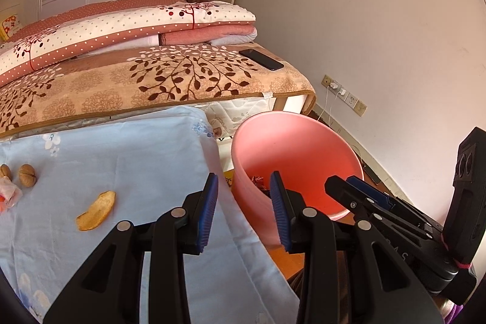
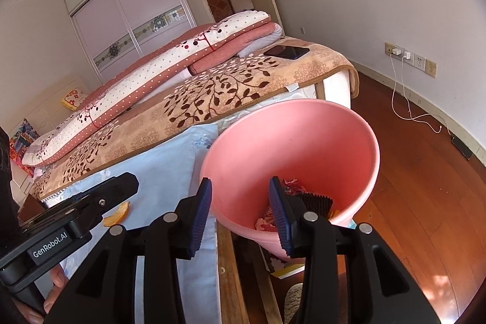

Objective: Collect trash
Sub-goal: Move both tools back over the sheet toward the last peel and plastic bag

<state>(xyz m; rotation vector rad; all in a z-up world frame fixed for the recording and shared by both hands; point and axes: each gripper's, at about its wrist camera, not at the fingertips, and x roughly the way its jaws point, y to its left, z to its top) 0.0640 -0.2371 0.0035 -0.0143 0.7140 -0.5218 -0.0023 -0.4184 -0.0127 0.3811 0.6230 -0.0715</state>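
Lying curled on blue cloth (image 1: pixel 127 172): orange peel (image 1: pixel 96 210)

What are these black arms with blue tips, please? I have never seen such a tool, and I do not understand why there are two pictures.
They are two hand-held grippers; a person holds one in each hand. Each carries a camera looking along its fingers, so each picture is one gripper's view. The left gripper and the right gripper are both open and hold nothing. On the blue cloth lie an orange peel and two walnuts. Beside the cloth stands a pink bin with some trash already inside.
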